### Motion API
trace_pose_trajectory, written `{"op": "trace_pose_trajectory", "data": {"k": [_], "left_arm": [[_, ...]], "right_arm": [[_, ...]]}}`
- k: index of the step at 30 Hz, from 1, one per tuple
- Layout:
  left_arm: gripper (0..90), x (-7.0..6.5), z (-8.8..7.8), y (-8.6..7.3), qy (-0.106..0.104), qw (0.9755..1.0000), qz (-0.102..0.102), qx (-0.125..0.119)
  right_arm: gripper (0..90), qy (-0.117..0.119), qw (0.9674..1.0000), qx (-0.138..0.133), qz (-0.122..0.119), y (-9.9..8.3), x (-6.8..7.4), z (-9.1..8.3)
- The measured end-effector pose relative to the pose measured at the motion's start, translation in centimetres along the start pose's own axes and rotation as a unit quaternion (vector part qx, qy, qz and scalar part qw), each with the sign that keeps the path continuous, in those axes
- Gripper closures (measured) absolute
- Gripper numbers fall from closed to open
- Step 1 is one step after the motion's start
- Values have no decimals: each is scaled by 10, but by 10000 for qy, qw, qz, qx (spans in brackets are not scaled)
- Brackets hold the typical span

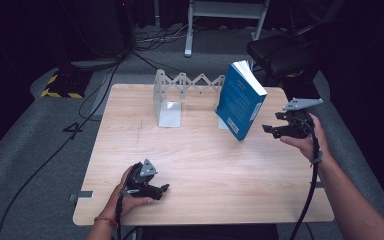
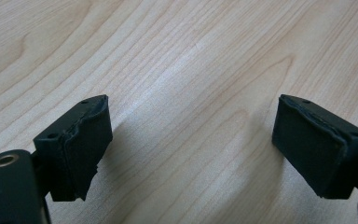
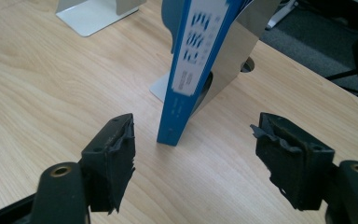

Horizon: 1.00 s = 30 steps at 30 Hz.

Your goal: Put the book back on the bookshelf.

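- Two tools are held over a light wooden worktop (image 1: pixel 200 165); the right tool (image 1: pixel 280 125) is at the right side, just beside a blue book (image 1: pixel 240 102), with a small gap between them.
- In the right gripper view the book (image 3: pixel 193 70) stands between and beyond the two jaws, which are wide apart and hold nothing.
- The left tool (image 1: pixel 157 189) is near the front edge of the worktop, well apart from the book; its jaws are also wide apart and empty, above bare wood (image 2: pixel 186 70).
- The jaw pads (image 3: pixel 119 158) are black, soft-looking, with torn, rough edges.
- The book is a thick paperback, tilted, and it leans on a shiny metal bookend (image 3: pixel 228 56) behind it. Its spine is blue with a white label; the print is blurred.
- A second metal bookend (image 1: pixel 169 107) stands to the left, joined by a zigzag metal bar (image 1: pixel 192 80).
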State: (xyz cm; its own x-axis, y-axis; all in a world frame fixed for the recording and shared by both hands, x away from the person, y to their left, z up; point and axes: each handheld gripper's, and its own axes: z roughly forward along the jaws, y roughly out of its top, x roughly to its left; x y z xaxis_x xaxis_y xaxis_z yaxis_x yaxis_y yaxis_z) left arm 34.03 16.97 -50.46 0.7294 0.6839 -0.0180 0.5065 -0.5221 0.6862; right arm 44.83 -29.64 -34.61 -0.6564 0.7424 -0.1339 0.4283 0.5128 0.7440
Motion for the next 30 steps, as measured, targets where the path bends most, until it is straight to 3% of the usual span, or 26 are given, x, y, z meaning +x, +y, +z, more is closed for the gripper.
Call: {"op": "trace_pose_trajectory", "data": {"k": [14,16,20,27,30], "left_arm": [[125,0,0,0,-1,10000,-5,5],[125,0,0,0,-3,10000,-4,5],[125,0,0,0,-3,10000,-7,4],[125,0,0,0,-1,10000,-6,3],[125,0,0,0,-2,10000,-5,4]], "right_arm": [[276,217,9989,142,-395,-80,12,13],[271,342,9983,113,-447,-91,12,13],[263,468,9979,59,-450,-108,11,12],[254,422,9982,233,-361,-151,8,12],[248,458,9987,205,-107,-169,4,7]]}}
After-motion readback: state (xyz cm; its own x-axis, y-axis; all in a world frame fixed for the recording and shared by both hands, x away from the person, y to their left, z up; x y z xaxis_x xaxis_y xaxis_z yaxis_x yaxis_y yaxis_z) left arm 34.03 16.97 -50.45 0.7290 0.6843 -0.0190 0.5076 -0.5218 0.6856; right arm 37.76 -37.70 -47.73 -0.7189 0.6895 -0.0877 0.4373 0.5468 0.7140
